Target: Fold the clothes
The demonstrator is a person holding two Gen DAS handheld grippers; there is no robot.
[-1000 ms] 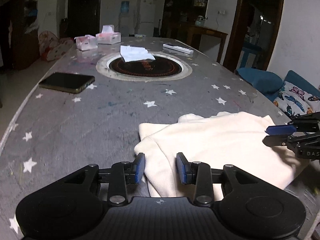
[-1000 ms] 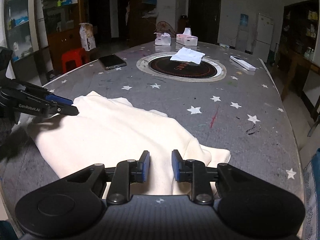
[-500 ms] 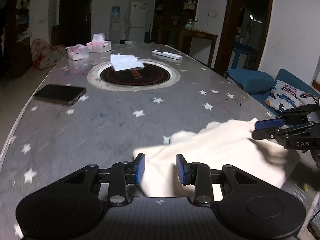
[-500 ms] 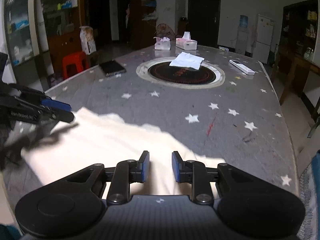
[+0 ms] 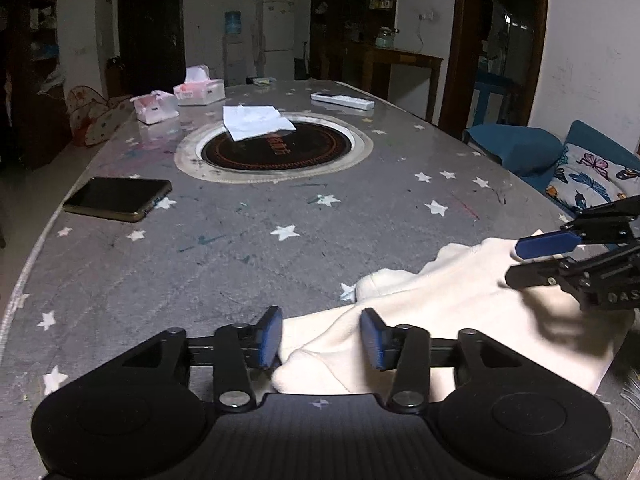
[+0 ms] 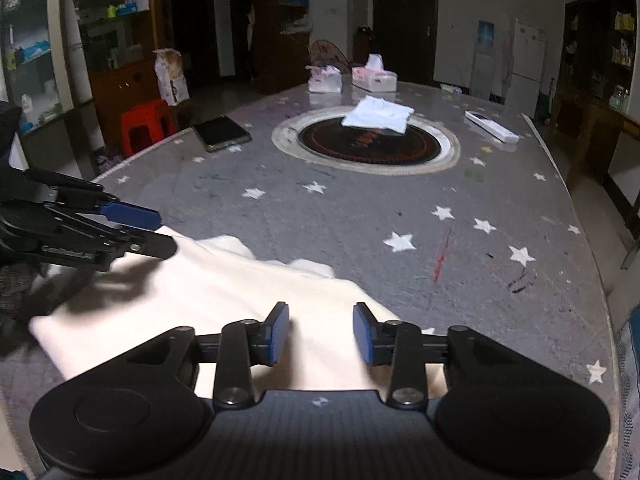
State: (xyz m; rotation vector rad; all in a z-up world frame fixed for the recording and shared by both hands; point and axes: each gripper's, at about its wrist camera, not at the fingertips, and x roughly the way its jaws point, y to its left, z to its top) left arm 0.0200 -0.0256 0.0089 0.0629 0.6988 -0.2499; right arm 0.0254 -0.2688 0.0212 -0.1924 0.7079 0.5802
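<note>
A cream garment point(image 5: 448, 320) lies folded near the front edge of the grey star-patterned table point(image 5: 240, 248). My left gripper point(image 5: 320, 336) is open just above the garment's near left corner, with the cloth under the gap and not pinched. In the right wrist view the same garment point(image 6: 224, 300) spreads to the left. My right gripper point(image 6: 320, 334) is open over its near right part. Each gripper shows in the other's view, hovering at the cloth's far side: the right gripper point(image 5: 540, 256) and the left gripper point(image 6: 132, 232).
A dark phone point(image 5: 116, 198) lies at mid-left. A white folded cloth point(image 5: 256, 122) rests on the round inset hotplate point(image 5: 276, 152). Tissue boxes point(image 5: 198, 90) and a white remote point(image 5: 342, 101) sit at the far end. A blue sofa with cushions point(image 5: 516, 148) stands to the right, and a red stool point(image 6: 146, 124) to the left.
Both grippers have drawn back and tipped up a little, so the garment sits lower in each view. Both jaws keep the same open gap.
</note>
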